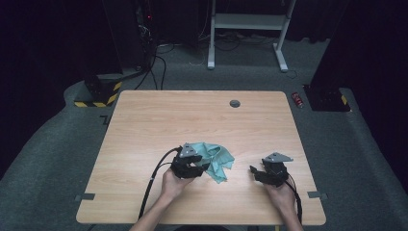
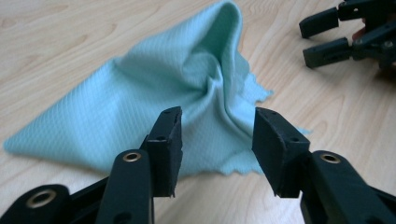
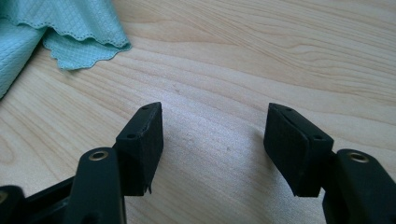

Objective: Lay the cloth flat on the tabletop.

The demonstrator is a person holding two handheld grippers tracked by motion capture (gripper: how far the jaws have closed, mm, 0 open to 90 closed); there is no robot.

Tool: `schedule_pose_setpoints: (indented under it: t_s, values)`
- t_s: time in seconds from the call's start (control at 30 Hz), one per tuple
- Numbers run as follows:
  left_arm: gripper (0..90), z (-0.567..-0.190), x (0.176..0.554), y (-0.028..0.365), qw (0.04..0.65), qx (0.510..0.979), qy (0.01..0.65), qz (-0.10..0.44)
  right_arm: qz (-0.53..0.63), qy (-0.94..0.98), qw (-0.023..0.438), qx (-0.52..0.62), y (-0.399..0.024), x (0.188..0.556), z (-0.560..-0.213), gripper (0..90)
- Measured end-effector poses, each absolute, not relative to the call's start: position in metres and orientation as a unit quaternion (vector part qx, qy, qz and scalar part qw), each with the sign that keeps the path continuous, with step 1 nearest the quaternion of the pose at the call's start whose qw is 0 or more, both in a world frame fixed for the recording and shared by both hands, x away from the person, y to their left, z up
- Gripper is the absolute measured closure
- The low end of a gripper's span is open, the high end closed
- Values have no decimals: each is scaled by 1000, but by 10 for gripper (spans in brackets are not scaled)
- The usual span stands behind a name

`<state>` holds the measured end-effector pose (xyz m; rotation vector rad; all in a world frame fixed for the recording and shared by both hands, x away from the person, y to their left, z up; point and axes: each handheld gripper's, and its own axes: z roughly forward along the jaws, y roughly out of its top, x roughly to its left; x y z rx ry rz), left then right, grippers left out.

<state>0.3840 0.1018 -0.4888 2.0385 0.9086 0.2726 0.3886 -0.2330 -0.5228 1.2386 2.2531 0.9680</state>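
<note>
Table (image 1: 144,120): one, light wood-grain top, rectangular, with a single round grey grommet (image 1: 235,103) near the far edge, right of centre. No brand or writing can be read on the top.

Desk frame (image 1: 248,21): one, white, standing on the grey carpet well beyond the table's far edge.

Hazard-striped blocks: two with yellow-and-black marking, one (image 1: 98,94) off the far left corner, one (image 1: 327,98) off the far right corner. A small red can-like item (image 1: 298,99) lies on the carpet just beside the right one; its label is too small to read.

Cloth (image 1: 216,159): one, pale teal, waffle-textured, crumpled into a raised peak, lying on the near half of the table slightly right of centre. The left gripper view shows its weave and a scalloped edge (image 2: 254,88); the high view shows neither.

Left gripper (image 1: 202,166): one, black, grey plate on top, cable trailing toward the near edge. It sits at the cloth's left edge. In its own view (image 2: 217,135) the jaws stand spread over the cloth, nothing pinched between the pads.

Right gripper (image 1: 255,172): one, black, well to the right of the cloth. In its own view (image 3: 212,140) the jaws stand spread over bare wood, with a corner of the cloth (image 3: 79,42) at far left.

Tape tabs: two, grey, at the near left edge (image 1: 85,196) and near right edge (image 1: 313,195).
</note>
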Motion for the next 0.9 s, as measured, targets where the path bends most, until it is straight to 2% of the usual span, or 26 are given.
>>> schedule_pose_setpoints:
  t_s: [0.07,0.13,0.33,0.7,0.77,0.9]
  values:
    - [512,-490,379,104,427,820,365,108,346,803,196,444,-233,389,-523,388]
    - [507,-492,375,105,423,822,368,104,340,804,196,447,-233,388,-520,483]
    - [508,-502,365,101,413,827,370,97,363,805,178,434,-226,383,-516,522]
    - [534,-515,363,81,395,838,363,96,404,834,138,349,-183,369,-505,606]
    - [586,-515,363,79,394,839,362,96,407,844,128,326,-171,366,-505,640]
    - [621,-515,364,73,394,841,359,93,405,854,112,306,-160,364,-504,664]
